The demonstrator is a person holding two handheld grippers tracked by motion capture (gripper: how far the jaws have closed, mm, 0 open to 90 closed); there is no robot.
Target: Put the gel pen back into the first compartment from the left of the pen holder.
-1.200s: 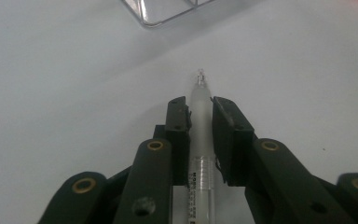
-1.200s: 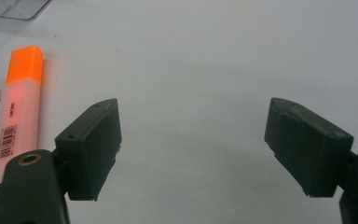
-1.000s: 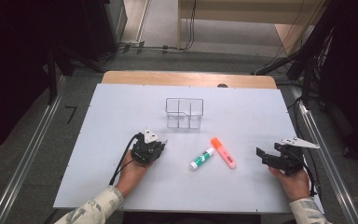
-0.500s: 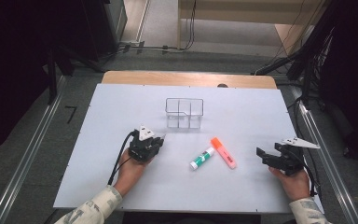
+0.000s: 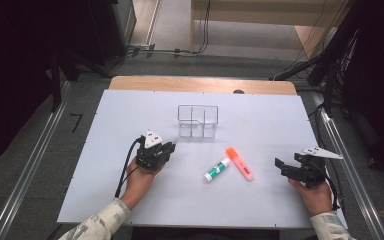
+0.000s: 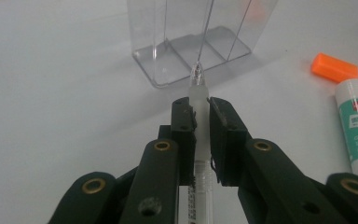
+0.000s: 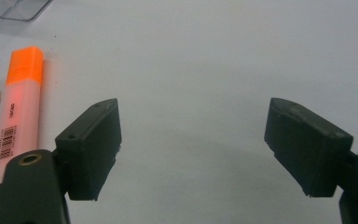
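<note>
1. In the high view the left gripper (image 5: 166,148) is seen low on the white table (image 5: 105,150), at about 8 o'clock from the table's middle, held from below by the left hand (image 5: 139,181); its jaws are too small there for their state to be judged.
2. In the left gripper view the matter is settled: the left gripper (image 6: 200,116) is clamped on a clear pen (image 6: 197,100), the two jaws being pressed against its frosted barrel; the pen's tip is pointed away from the camera, toward 12 o'clock.
3. The clear organizer (image 6: 196,37) is shown just beyond the pen's tip in that view, with its inner dividers plainly visible; in the high view the clear organizer (image 5: 198,121) is placed at about 12 o'clock from the table's middle, at 1 o'clock from the left gripper and apart from it.
4. The glue stick (image 5: 216,170) and the orange highlighter (image 5: 239,163) are seen lying side by side near the table's middle, between the two grippers; whether they touch cannot be told.
5. The right gripper (image 5: 280,167) is held at about 4 o'clock, well apart from the highlighter; in the right gripper view the right gripper (image 7: 193,149) is shown with its jaws spread wide over bare table, nothing being held between them; the highlighter (image 7: 21,102) lies at 10 o'clock there.
</note>
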